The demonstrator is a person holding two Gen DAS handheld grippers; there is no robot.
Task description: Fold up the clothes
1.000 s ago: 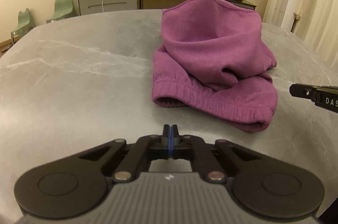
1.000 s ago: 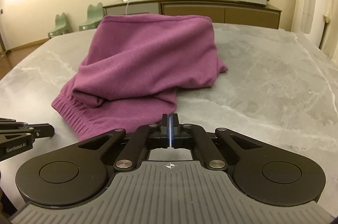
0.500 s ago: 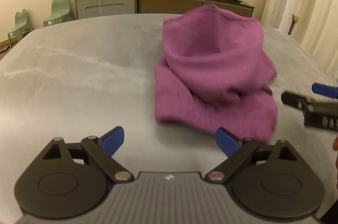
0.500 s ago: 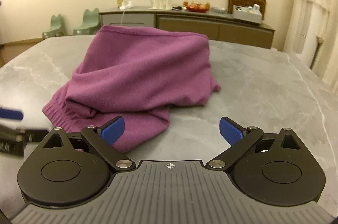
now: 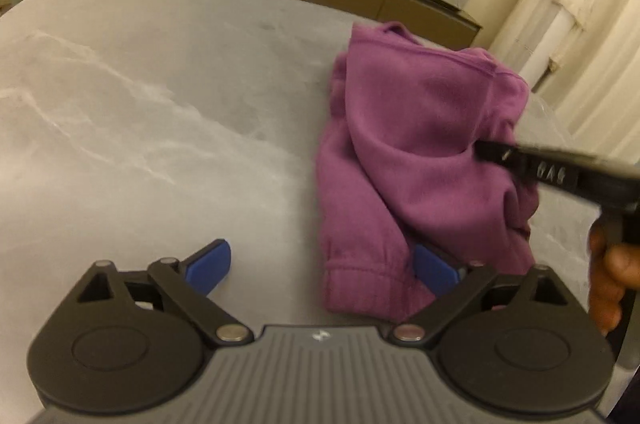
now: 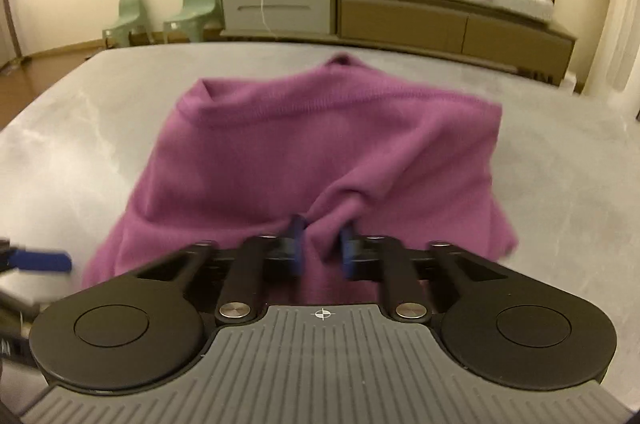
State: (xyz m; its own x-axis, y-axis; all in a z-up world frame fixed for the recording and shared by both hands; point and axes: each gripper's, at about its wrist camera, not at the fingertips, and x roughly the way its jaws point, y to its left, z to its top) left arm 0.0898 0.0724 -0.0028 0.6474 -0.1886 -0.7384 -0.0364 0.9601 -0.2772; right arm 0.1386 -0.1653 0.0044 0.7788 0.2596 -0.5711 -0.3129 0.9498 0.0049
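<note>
A crumpled purple garment [image 5: 424, 151] with an elastic hem lies on the grey marble table [image 5: 160, 103]. My left gripper [image 5: 323, 268] is open at its near hem corner. One blue pad [image 5: 210, 266] rests over bare table and the other pad [image 5: 436, 270] sits against the cloth. My right gripper [image 6: 322, 246] is shut on a bunched fold at the near edge of the purple garment [image 6: 320, 143]. In the left wrist view the right gripper [image 5: 560, 171] reaches in over the cloth from the right, held by a hand [image 5: 608, 276].
A long sideboard [image 6: 400, 15] with glasses, fruit and boxes stands behind the table. Two green chairs [image 6: 160, 15] are at the back left and white curtains [image 5: 580, 3] at the right. The left gripper's blue pad [image 6: 36, 260] shows at the left edge.
Both grippers opened from shut. The right one then moved forward onto the garment and closed on a fold. The left one moved nearer to the hem and stays open.
</note>
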